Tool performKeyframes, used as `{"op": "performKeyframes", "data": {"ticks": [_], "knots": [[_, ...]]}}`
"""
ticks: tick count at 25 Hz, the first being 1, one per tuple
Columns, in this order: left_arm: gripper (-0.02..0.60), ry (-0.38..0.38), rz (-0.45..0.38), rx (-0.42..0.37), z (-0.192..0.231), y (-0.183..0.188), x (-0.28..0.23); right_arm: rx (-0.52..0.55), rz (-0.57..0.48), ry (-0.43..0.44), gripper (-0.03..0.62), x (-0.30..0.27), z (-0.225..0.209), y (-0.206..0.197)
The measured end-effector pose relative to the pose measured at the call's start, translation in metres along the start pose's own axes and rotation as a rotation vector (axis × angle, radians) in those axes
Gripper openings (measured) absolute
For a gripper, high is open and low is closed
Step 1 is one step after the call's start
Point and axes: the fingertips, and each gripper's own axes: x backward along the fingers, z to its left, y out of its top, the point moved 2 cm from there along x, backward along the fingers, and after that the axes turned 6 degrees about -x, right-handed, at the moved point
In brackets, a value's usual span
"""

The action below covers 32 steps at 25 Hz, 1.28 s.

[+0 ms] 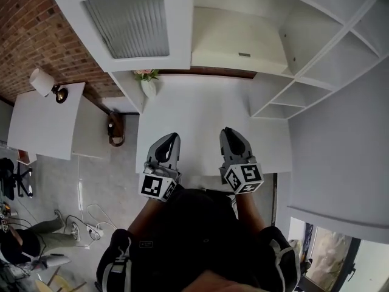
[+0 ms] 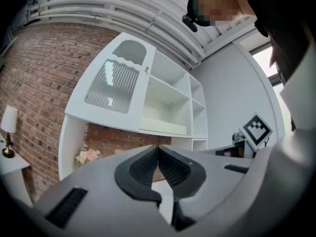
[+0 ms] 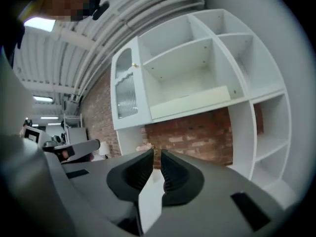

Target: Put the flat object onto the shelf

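head view: white shelf unit (image 1: 316,59) against a red brick wall (image 1: 30,29), smooth painted boards, square cubbies down its right side. the flat object (image 1: 237,41), a pale cream rectangular slab, lies flat in the wide compartment just right of the cabinet door (image 1: 130,20), which has a ribbed glass pane with a wavy top edge. below it is a plain white counter (image 1: 200,114). at the counter's back left stands a small white vase (image 1: 148,87) holding pale pink flowers (image 1: 146,73). off to the left, a white-shaded lamp (image 1: 44,83) stands on a separate white table.

left gripper (image 1: 172,137) and right gripper (image 1: 228,132) hover side by side over the counter's near edge, well apart from the slab. both are grey with black ridged pads.

left gripper view: jaw tips of the left gripper (image 2: 157,147) are pressed together, clenched on nothing.

right gripper view: right gripper (image 3: 155,152) has its jaws drawn in to a thin slit with nothing between them. the slab (image 3: 190,102) is seen on the shelf.
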Motion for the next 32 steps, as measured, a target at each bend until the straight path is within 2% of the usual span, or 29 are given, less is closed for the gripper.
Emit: {"op": "performKeyframes", "data": {"ticks": [3,8,15,32], "knots": [[0.011,-0.006,0.013,0.006,-0.006,-0.005,-0.003,-0.059,0.000,-0.059,0.047,0.018,-0.001,-0.019],[0.011,-0.008,0.024,0.005,-0.009,-0.012,-0.004,-0.015,-0.002,-0.104,0.038,0.024,-0.007,-0.027],[0.011,-0.004,0.033,0.007,-0.012,-0.015,-0.002,0.058,-0.005,-0.098,0.028,0.027,-0.003,-0.027],[0.011,0.001,0.022,0.012,-0.015,-0.013,0.001,0.093,-0.023,-0.090,0.028,0.030,0.000,-0.024]]}}
